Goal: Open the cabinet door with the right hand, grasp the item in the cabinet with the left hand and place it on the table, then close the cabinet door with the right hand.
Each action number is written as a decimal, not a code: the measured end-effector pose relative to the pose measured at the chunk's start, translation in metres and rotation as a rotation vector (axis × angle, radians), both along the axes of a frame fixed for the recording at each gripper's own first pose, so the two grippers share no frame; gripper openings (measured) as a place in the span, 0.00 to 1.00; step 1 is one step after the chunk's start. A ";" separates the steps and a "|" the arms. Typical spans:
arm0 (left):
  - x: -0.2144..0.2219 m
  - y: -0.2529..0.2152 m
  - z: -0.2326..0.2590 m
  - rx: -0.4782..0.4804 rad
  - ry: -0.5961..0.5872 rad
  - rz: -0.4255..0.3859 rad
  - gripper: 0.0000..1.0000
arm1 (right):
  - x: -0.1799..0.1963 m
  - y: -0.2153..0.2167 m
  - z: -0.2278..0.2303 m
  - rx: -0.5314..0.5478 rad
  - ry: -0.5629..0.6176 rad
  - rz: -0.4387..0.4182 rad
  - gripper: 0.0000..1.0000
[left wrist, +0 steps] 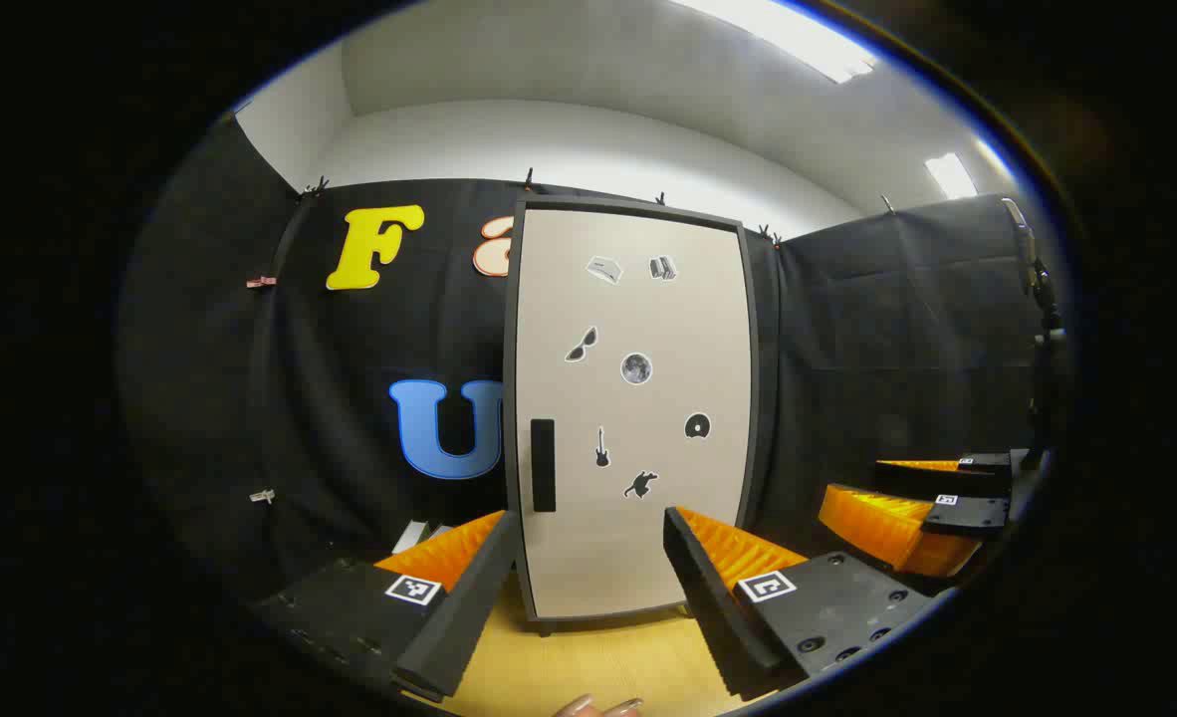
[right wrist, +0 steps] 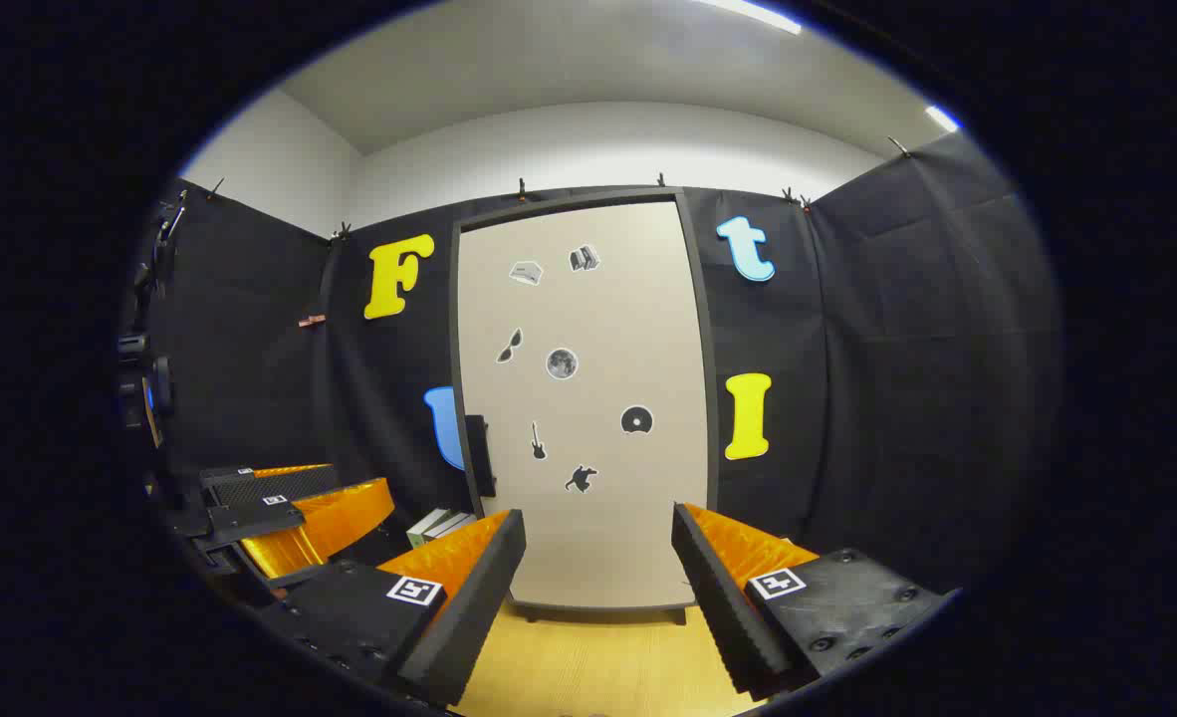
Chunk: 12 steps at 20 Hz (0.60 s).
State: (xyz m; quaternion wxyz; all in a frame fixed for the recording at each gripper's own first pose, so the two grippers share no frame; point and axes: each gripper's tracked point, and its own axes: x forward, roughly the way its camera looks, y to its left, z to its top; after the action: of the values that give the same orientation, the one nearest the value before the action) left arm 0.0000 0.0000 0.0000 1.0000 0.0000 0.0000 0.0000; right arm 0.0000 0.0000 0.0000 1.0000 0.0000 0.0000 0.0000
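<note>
Cabinet: a tall cabinet (left wrist: pixel 633 408) is seen standing upright on the wooden table (left wrist: pixel 598 667), against the black cloth wall.
Cabinet door: the pale door (right wrist: pixel 584 398) is shut flush in its dark frame — small dark stickers are scattered over its face.
Handle: a dark vertical handle (left wrist: pixel 543 465) is fixed near the door's left edge, low down; in the right gripper view it is seen at the same edge (right wrist: pixel 479 456).
Item in the cabinet: hidden behind the shut door, so its place inside cannot be told.
Left gripper: the left gripper (left wrist: pixel 588 588) is held spread wide with nothing between its fingers, pointed at the lower door and well apart from it; it is also seen at the lower left of the right gripper view (right wrist: pixel 280 513).
Right gripper: the right gripper (right wrist: pixel 596 588) is likewise spread wide and empty — aimed at the door's lower part, not touching it; it is seen too at the right of the left gripper view (left wrist: pixel 932 503).
Books: a few books (right wrist: pixel 439 525) are seen beside the cabinet's left foot.
Fingertips: a person's fingertips (left wrist: pixel 598 707) are seen at the bottom edge of the left gripper view.
</note>
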 end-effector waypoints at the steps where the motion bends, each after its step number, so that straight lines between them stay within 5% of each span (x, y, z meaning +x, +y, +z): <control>1: 0.000 0.003 0.000 0.000 -0.002 0.008 0.93 | 0.001 0.001 0.000 0.000 0.002 0.004 0.96; 12: 0.003 0.018 -0.001 -0.004 0.003 0.039 0.93 | 0.006 0.001 -0.001 -0.008 0.006 -0.006 0.96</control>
State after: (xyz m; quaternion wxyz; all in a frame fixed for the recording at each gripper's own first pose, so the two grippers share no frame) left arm 0.0032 0.0181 -0.0015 0.9998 -0.0020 0.0017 0.0197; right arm 0.0065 0.0007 -0.0010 1.0000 -0.0040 0.0029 -0.0029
